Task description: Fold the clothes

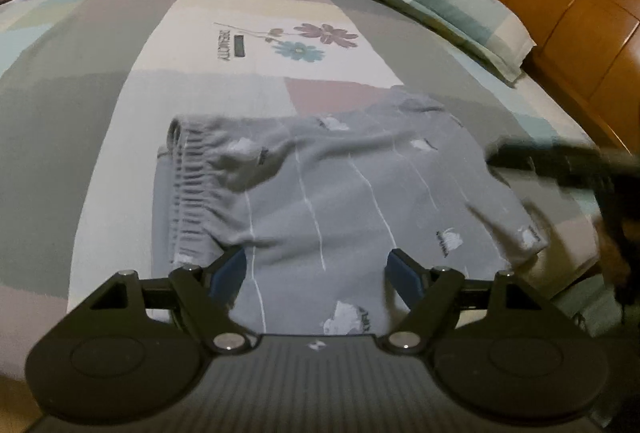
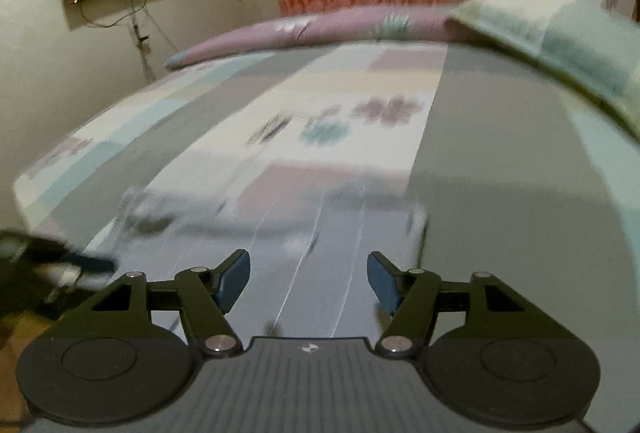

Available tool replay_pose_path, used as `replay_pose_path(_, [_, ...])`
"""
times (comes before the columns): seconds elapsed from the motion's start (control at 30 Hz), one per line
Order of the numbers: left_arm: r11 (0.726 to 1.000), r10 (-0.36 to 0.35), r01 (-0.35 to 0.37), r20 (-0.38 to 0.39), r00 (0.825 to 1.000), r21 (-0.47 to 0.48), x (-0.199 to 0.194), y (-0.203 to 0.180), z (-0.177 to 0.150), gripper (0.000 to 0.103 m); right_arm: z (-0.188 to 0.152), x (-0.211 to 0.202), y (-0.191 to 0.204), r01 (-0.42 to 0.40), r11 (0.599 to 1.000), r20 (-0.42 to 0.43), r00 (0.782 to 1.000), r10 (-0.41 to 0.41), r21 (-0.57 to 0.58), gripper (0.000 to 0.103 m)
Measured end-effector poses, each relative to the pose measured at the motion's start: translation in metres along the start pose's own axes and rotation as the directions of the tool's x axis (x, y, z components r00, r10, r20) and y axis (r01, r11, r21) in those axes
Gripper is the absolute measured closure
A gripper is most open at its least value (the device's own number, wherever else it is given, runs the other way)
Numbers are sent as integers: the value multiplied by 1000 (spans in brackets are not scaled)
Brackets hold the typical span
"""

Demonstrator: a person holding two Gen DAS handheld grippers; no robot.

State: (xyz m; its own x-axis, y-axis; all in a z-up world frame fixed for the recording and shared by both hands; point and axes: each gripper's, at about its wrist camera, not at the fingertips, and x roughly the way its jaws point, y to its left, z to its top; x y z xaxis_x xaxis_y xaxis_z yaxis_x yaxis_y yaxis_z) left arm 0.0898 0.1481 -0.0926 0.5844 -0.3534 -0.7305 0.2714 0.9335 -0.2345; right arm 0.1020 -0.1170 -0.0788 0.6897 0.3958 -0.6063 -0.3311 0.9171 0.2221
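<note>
Two grippers (image 1: 316, 265) (image 2: 309, 273) with jaws apart, empty, over soft grey shorts (image 1: 340, 185), ribbed waistband left, on patchwork sheet (image 1: 100, 93), pillow (image 1: 432, 1) far right.

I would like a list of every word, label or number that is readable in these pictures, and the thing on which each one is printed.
"DREAMCITY", as best it reads, turned sideways beside the printed flowers on the bed sheet.
Dark label bar next to it: too small to read.
Small dark words beside the white patches on the grey garment: too small and blurred to read.
Right wrist view: everything is blurred, nothing is readable.
</note>
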Motion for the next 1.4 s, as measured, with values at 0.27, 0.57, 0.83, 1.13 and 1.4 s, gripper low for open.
replay_pose_path(0.27, [1000, -14, 14, 41, 999, -9, -17, -4, 4, 25, -36, -19, 11, 38, 999, -52, 998, -39, -8, 33])
replay_pose_path(0.57, [1000, 23, -23, 4, 1000, -18, -13, -6, -1, 26, -50, -32, 14, 62, 998, -73, 996, -60, 29, 31])
replay_pose_path(0.83, [998, 1, -4, 49, 999, 64, -41, -19, 13, 25, -22, -18, -14, 39, 994, 13, 999, -41, 101, 31])
replay_pose_path(1.13, [998, 59, -57, -69, 996, 37, 2, -6, 8, 22, -46, -26, -5, 74, 986, -12, 997, -73, 147, 31])
replay_pose_path(1.4, [991, 74, -73, -5, 997, 108, -23, -34, 17, 21, -43, -64, 18, 59, 993, 58, 996, -66, 105, 28])
